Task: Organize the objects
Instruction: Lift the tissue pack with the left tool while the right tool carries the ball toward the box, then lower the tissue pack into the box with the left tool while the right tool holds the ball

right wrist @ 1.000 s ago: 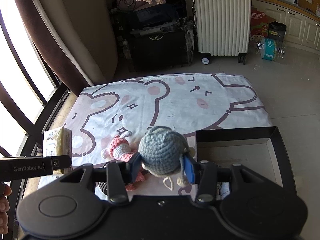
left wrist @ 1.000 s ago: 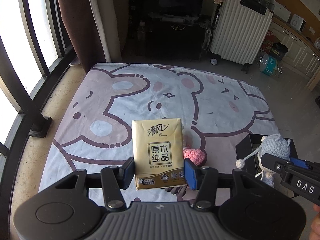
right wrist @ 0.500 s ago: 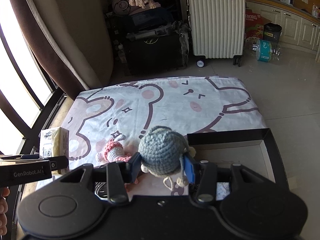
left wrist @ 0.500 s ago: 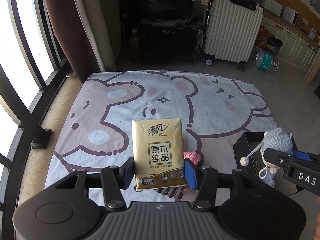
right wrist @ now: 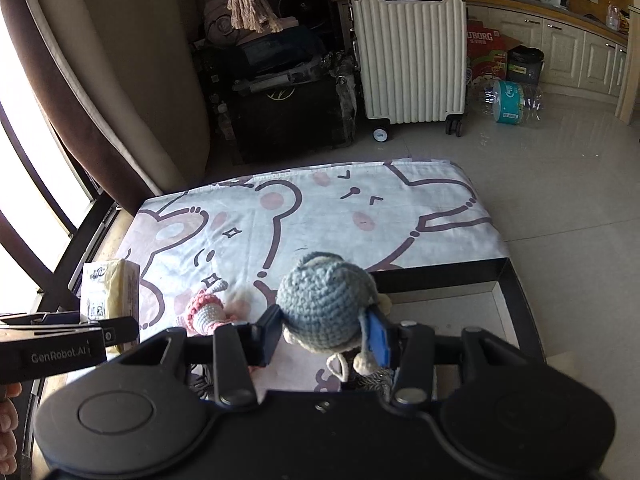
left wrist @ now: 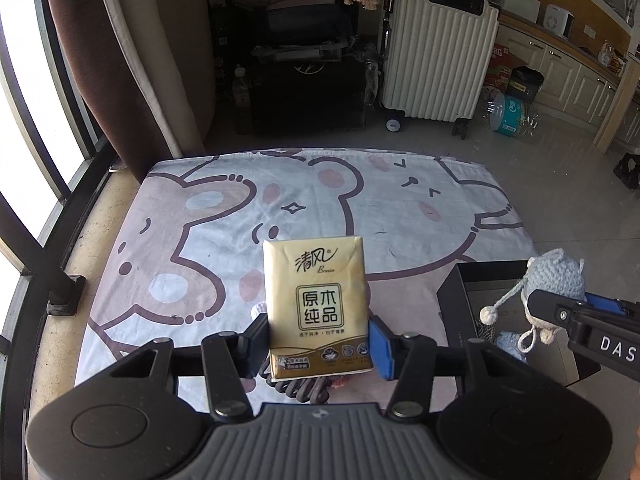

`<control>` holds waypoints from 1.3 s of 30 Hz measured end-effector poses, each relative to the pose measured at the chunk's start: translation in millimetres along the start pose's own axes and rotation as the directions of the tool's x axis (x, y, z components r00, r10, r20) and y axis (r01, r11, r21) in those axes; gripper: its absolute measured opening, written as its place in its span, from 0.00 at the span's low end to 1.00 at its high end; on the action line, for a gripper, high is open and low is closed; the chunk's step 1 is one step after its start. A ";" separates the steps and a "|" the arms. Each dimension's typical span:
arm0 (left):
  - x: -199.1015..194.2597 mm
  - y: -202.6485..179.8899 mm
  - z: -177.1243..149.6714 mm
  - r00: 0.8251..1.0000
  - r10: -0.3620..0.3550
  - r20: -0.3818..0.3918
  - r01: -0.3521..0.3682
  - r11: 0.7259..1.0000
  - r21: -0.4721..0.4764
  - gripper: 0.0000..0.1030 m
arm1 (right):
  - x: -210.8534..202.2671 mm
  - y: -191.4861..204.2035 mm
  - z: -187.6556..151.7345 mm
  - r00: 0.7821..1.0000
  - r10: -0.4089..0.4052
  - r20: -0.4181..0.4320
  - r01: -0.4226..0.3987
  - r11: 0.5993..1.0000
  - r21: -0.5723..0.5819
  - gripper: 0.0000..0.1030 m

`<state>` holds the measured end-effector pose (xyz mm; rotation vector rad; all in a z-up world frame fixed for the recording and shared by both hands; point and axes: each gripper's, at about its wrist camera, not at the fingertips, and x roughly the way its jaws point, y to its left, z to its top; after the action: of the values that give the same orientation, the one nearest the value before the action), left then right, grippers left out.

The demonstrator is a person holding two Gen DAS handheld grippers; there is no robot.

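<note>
My left gripper is shut on a gold tissue pack, held upright above the bear-print mat. In the right wrist view the same tissue pack shows at the left edge. My right gripper is shut on a blue-grey crocheted doll, whose strings and pom-poms dangle below. From the left wrist view that doll hangs over the black box. A pink crocheted doll lies on the mat between the two grippers.
The open black box sits at the mat's right front corner. A white suitcase and dark bags stand behind the mat. A window railing and curtain run along the left. A hand shows at the bottom left.
Both grippers have drawn back from the mat with their loads. The pink doll has slipped almost out of sight under the left gripper. The box looks nearer to the right gripper.
</note>
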<state>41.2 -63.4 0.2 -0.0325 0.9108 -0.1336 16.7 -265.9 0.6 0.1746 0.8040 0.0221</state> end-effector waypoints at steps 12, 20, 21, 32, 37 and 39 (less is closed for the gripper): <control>3.3 -43.5 1.5 0.998 -0.061 0.006 0.061 0.997 0.055 0.51 | -12.1 -44.6 -2.9 0.998 -0.055 0.018 0.054 0.996 0.068 0.45; 5.7 -65.2 2.0 0.988 -0.152 0.003 0.152 0.987 0.047 0.51 | -17.7 -71.6 -5.4 0.996 -0.091 0.024 0.087 0.989 0.116 0.45; 6.6 -68.1 1.9 0.988 -0.157 0.000 0.157 0.986 0.048 0.51 | -17.8 -74.6 -5.9 0.995 -0.094 0.024 0.091 0.988 0.122 0.45; 17.6 -91.6 0.1 0.975 -0.220 -0.035 0.221 0.975 0.025 0.51 | -14.7 -97.4 -10.2 0.993 -0.119 0.006 0.117 0.981 0.158 0.45; 25.5 -101.8 -2.1 0.961 -0.271 -0.060 0.270 0.963 -0.018 0.51 | -13.4 -108.5 -12.9 0.991 -0.134 -0.003 0.132 0.976 0.173 0.45; 29.4 -107.3 -3.1 0.955 -0.287 -0.069 0.286 0.958 -0.032 0.51 | -13.6 -113.7 -14.1 0.990 -0.139 -0.003 0.137 0.973 0.187 0.45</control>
<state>45.7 -173.5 -15.7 -0.1816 0.9777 -0.3974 -8.1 -377.0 -17.9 0.2958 0.8069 -0.1859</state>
